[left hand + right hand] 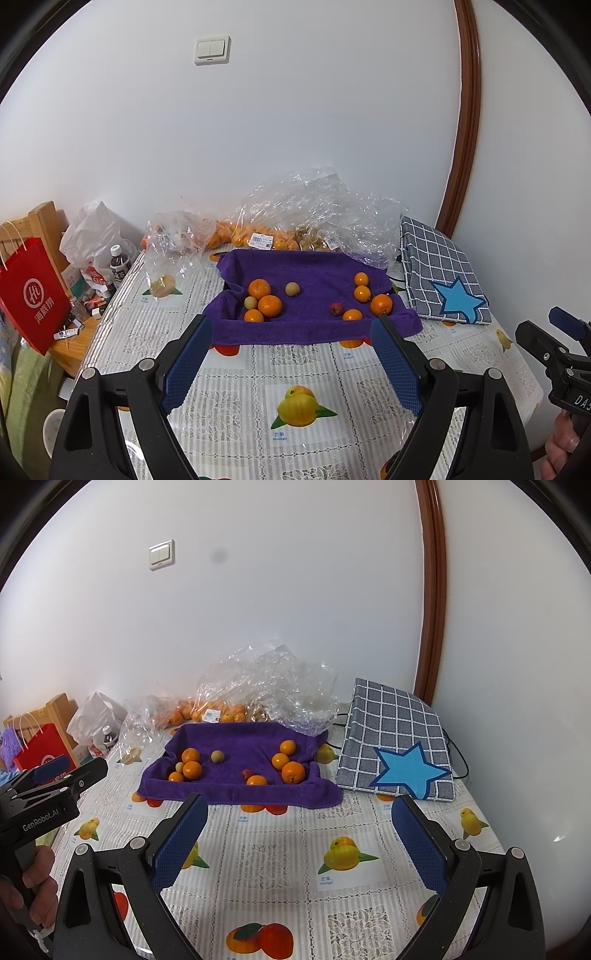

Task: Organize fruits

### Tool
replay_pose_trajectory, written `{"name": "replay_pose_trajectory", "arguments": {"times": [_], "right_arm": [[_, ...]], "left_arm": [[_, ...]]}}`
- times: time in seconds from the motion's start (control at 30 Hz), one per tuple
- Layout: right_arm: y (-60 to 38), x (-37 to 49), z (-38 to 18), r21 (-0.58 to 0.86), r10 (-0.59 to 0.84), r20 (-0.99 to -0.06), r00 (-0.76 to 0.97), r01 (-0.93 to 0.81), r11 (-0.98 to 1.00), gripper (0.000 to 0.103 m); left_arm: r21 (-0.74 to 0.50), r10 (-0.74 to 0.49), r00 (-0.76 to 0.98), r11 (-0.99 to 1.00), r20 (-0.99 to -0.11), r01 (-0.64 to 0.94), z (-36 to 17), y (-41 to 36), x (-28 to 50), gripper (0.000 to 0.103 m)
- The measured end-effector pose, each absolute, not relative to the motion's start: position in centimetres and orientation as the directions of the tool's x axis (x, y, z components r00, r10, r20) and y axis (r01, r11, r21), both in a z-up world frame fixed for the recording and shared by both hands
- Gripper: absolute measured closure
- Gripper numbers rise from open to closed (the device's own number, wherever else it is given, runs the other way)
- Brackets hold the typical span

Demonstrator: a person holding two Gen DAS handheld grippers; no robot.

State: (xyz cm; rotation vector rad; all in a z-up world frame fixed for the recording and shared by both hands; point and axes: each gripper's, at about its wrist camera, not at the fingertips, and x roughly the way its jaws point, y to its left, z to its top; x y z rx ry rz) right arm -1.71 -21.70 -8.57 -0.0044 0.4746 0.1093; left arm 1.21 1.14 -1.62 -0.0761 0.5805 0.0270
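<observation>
- My left gripper (291, 325) hung over the table (236, 398) with its jaws spread wide, nothing between the blue pads (186, 363).
- My right gripper (299, 803) sat the same way, jaws apart and empty.
- The fruits lay ahead of both on the purple towel (295, 332): three oranges (270, 305) and two pale round fruits (292, 288) bunched at the towel's left, four oranges (381, 304) at its right.
- A small red fruit (336, 308) rested near the right bunch.
- Clear plastic bags (314, 210) holding more oranges sat behind the towel by the wall.
- A checked cloth with a blue star (395, 746) lay just right of the towel.
</observation>
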Motion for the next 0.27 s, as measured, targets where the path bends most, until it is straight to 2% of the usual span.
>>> {"name": "replay_pose_trajectory", "arguments": {"times": [0.27], "right_arm": [[-21.58, -1.74, -8.58, 0.020, 0.104, -0.457, 0.883, -0.106, 0.994, 0.004]], "left_arm": [[-0.066, 0.001, 0.835, 0.997, -0.550, -0.045, -1.59, 1.06, 1.32, 0.016]]}}
